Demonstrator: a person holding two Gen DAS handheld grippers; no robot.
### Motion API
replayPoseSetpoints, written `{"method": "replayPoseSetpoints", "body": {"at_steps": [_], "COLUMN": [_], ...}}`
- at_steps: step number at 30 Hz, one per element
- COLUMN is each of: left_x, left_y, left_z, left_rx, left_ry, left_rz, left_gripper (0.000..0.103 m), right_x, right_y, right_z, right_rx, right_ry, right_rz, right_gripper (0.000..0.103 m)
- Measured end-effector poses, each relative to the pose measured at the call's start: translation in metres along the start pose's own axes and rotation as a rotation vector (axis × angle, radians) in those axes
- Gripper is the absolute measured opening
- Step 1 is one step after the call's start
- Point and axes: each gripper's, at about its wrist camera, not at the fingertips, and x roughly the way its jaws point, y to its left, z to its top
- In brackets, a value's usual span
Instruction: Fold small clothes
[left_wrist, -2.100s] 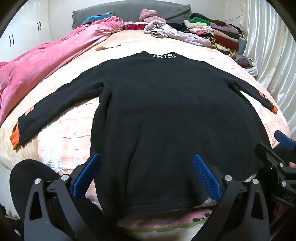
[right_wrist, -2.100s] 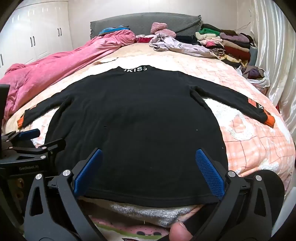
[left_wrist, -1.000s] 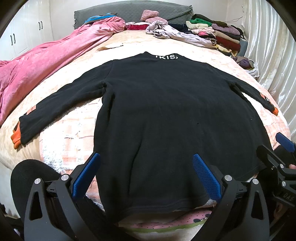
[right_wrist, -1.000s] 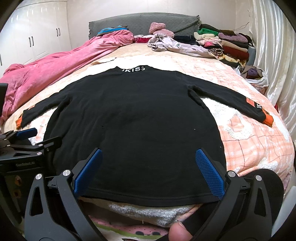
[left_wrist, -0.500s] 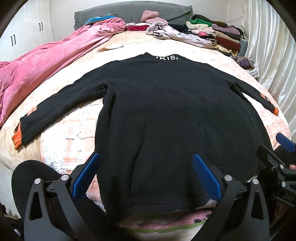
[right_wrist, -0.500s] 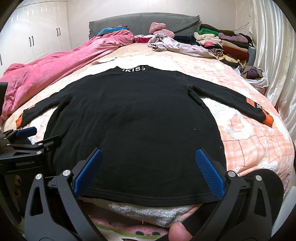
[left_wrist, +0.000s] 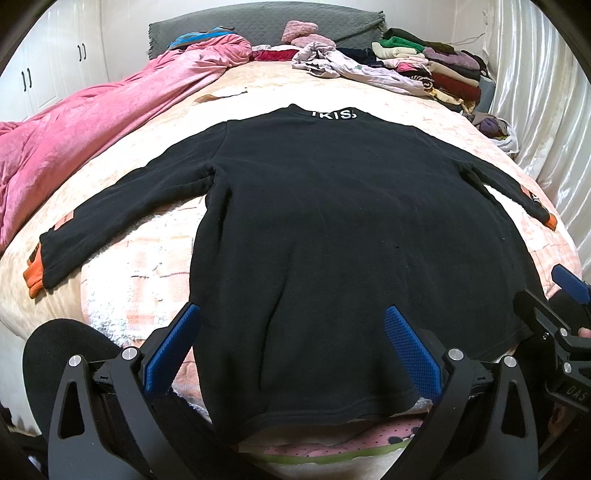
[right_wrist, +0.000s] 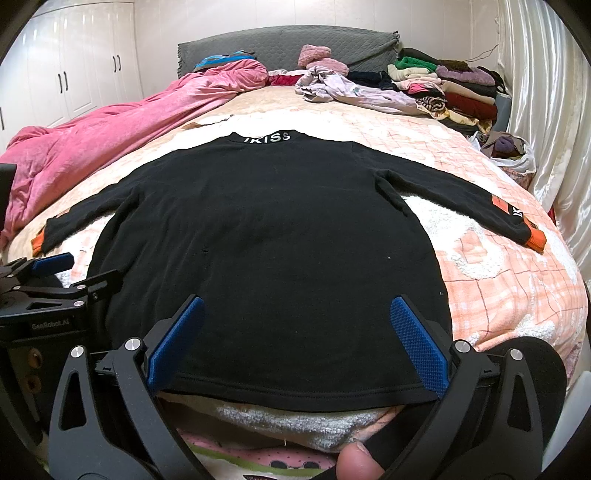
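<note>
Both tools, left tool (left_wrist: 291, 354) and right tool (right_wrist: 295, 343), hovered wide apart, gripping nothing, over the hem of the black sweater (right_wrist: 258, 236) spread flat on the bed (right_wrist: 509, 295); folding unstarted, next likely pinching a sleeve (right_wrist: 461, 206) inward.

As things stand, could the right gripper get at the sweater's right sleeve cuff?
Probably yes. The right gripper hangs open at the hem of the sweater, and the orange cuff lies flat on the blanket to its right, with nothing lying between them.
</note>
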Motion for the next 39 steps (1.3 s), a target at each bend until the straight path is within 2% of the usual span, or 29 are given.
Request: {"method": "replayPoseSetpoints", "body": {"at_steps": [8, 14, 17, 26, 33, 39], "left_x": [0.005, 0.009, 0.016, 0.042, 0.06, 0.072], "left_y": [0.0, -0.003, -0.007, -0.025, -0.043, -0.056], "left_z": [0.005, 0.021, 0.035, 0.082, 0.114, 0.143], "left_rx": [-0.012, -0.008, 0.005, 0.016, 0.034, 0.042], "left_ry": [0.009, 0.004, -0.006, 0.001, -0.002, -0.019], "left_rz": [0.002, 0.001, 0.013, -0.012, -0.024, -0.032], "left_gripper": [0.099, 0.099, 0.099, 0.099, 0.099, 0.099], "right_x": [0.003, 0.012, 0.015, 0.032, 0.048, 0.054], "right_y": [0.001, -0.004, -0.011, -0.035, -0.051, -0.067], "right_z": [0.002, 0.016, 0.028, 0.063, 0.081, 0.108], "right_rx": [0.002, 0.01, 0.028, 0.068, 0.073, 0.064], "right_ry": [0.01, 0.022, 0.013, 0.016, 0.028, -0.001], "right_rz": [-0.01, -0.026, -0.014, -0.014, -0.048, -0.107], "right_gripper": [0.095, 0.095, 0.095, 0.095, 0.095, 0.095]}}
